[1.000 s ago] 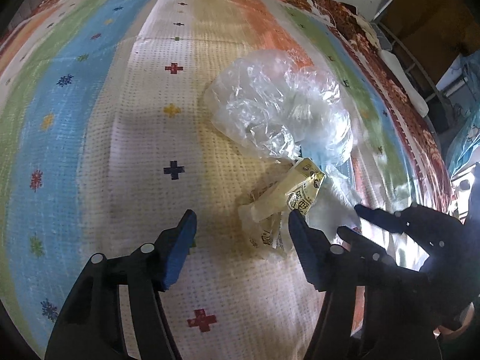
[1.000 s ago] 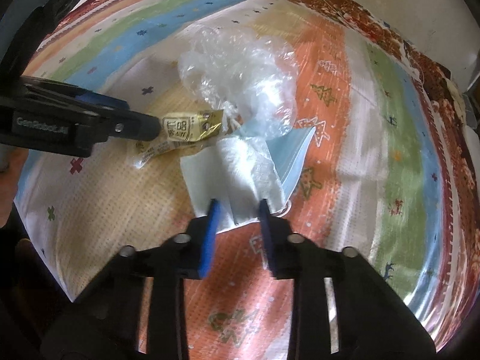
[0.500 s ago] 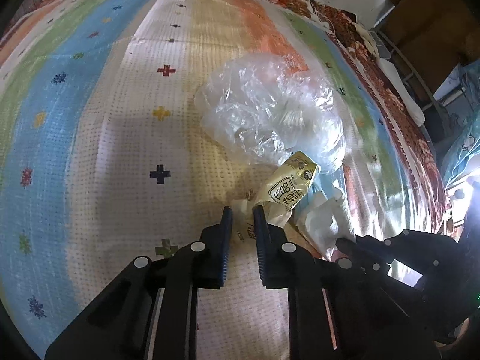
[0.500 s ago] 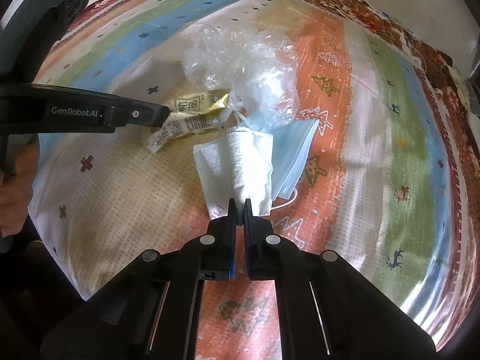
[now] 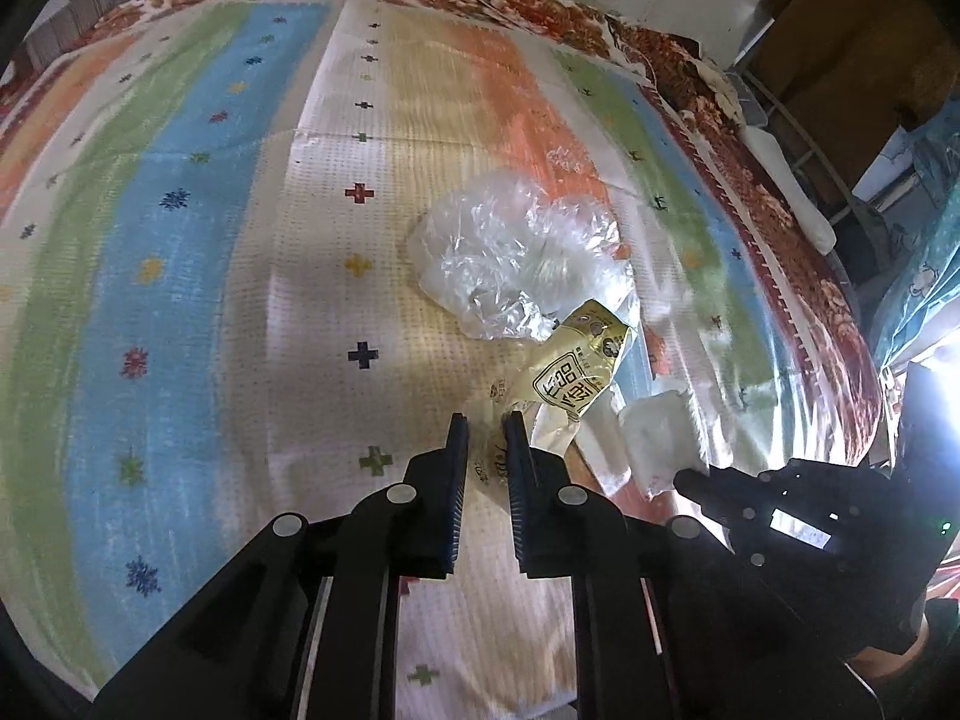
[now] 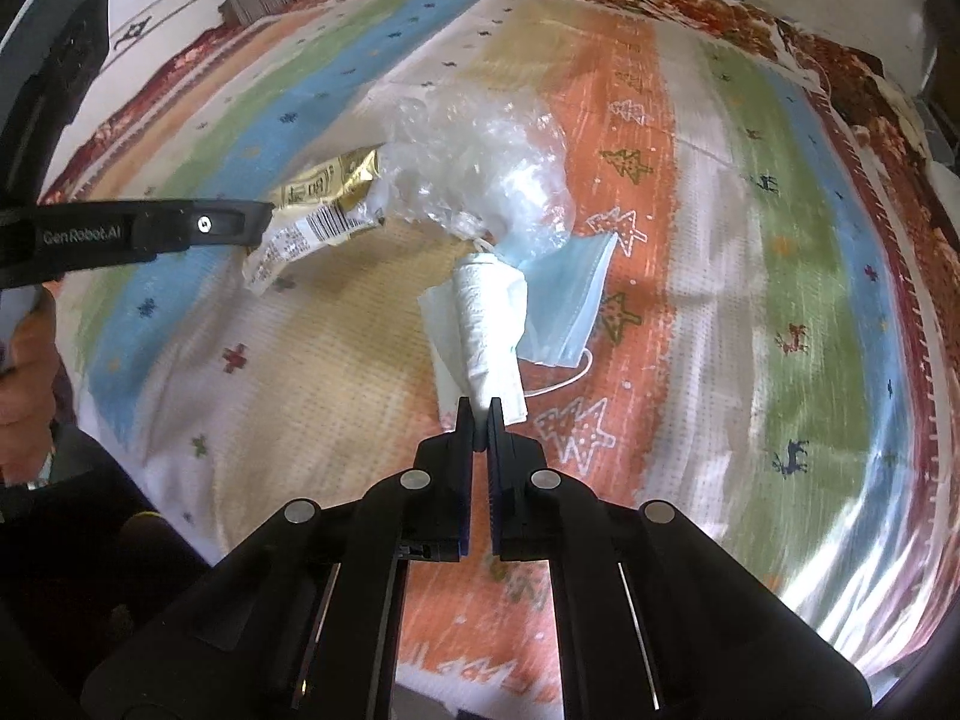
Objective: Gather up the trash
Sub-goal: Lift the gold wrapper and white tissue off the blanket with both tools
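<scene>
- the left tool (image 5: pixel 486 420) is closed narrow on the lower end of the yellow snack wrapper (image 5: pixel 579 369); the wrapper's printed upper end stands up from the bed cover (image 5: pixel 252 312) toward the clear plastic bag (image 5: pixel 510 252).
- the right tool (image 6: pixel 478 407) is pinched almost together on the near edge of the white tissue (image 6: pixel 489 330), which hangs rolled and limp from its tips.
- step in hand, as i judge it: both pieces are gripped and are being lifted off the bed; no bin or collecting bag opening is clearly in view, though the clear plastic bag may be the place for them.
- next move calls for carrying both pieces clear without loosening, since the wrapper is slick film and the tissue is soft and could tear or slip.
- the wrapper is crinkled, glossy, with a barcode on its pale side in the right wrist view.
- a pale blue pleated face mask (image 6: pixel 570 300) with a thin white ear loop lies just beside the tissue, partly under the plastic bag.
- the bag is thin, crumpled and see-through; the bed cover is woven, striped in blue, green, orange and cream.
</scene>
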### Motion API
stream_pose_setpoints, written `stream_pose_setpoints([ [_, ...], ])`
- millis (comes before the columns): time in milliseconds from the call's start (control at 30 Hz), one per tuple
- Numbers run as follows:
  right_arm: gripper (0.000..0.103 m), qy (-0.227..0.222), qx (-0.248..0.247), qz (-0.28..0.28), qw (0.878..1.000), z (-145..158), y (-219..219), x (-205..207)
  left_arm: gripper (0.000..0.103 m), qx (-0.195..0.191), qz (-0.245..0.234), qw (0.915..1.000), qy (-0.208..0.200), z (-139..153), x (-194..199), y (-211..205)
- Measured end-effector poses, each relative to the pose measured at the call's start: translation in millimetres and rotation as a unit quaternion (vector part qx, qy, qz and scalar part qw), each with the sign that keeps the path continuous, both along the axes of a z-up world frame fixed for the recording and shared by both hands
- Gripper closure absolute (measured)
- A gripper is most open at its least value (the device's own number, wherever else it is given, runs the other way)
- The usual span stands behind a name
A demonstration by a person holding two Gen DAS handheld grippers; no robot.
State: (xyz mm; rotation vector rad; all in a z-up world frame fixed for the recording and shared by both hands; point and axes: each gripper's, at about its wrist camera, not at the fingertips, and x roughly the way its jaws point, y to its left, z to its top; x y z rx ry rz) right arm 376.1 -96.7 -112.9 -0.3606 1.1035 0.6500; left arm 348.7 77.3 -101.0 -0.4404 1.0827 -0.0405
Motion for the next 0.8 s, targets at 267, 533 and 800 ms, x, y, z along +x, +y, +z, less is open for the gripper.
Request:
stream_pose_setpoints([
  [267,0.100,-0.008,0.022,0.008,1.000,25,5,-19,0.091,-0.012,-0.001,0.9994,-0.031,33,-24,0],
  [533,0.100,-0.024,0.045,0.014,0.999,49,10,-46,0.091,-0.004,-0.001,0.9990,-0.044,57,-50,-2],
  [800,0.100,-0.046,0.068,0.009,0.997,75,8,-71,0.091,0.001,0.015,0.9986,-0.051,74,-71,8],
])
